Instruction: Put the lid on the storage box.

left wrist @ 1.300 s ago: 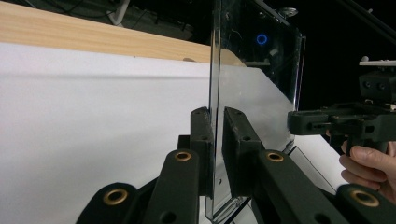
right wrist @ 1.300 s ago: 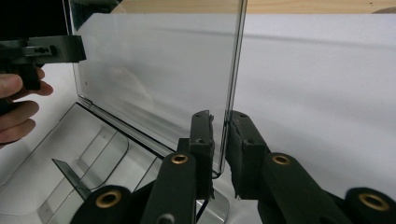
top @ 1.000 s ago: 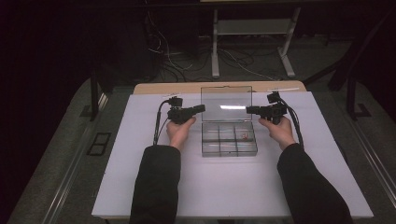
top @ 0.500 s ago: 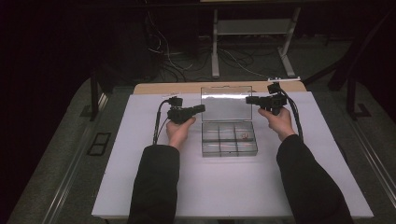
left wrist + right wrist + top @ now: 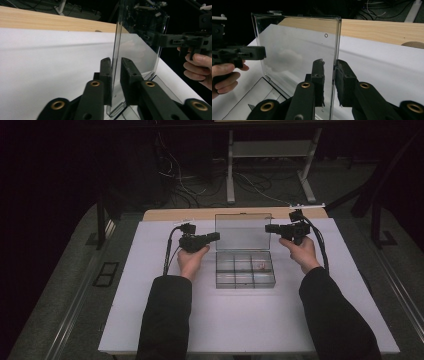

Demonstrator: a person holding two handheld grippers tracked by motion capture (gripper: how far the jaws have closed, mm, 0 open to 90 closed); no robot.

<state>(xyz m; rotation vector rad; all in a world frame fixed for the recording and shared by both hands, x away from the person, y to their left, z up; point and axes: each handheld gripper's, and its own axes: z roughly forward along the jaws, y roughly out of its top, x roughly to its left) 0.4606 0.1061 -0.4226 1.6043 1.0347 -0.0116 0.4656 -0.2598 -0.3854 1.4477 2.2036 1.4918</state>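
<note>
A clear plastic compartment box (image 5: pixel 227 281) lies mid-table with its lid (image 5: pixel 242 231) standing upright at the back. My left gripper (image 5: pixel 216 236) is at the lid's left edge. In the left gripper view the gripper (image 5: pixel 116 61) has its pads on both faces of the lid (image 5: pixel 140 45); its jaws have just been opening slightly, with the lid still between them. My right gripper (image 5: pixel 268 228) is shut on the lid's right edge, and the right gripper view shows its pads (image 5: pixel 329 62) around the lid (image 5: pixel 294 45). A small reddish piece (image 5: pixel 261 265) lies in one compartment.
The box sits on a white board (image 5: pixel 150 310) with a wooden strip (image 5: pixel 200 214) along its far edge. Behind the table are a metal stand (image 5: pixel 230 180) and loose cables (image 5: pixel 260 182) on a dark floor.
My right gripper has shifted a little farther back along the lid's right edge. The left gripper and the lid stay where they were.
</note>
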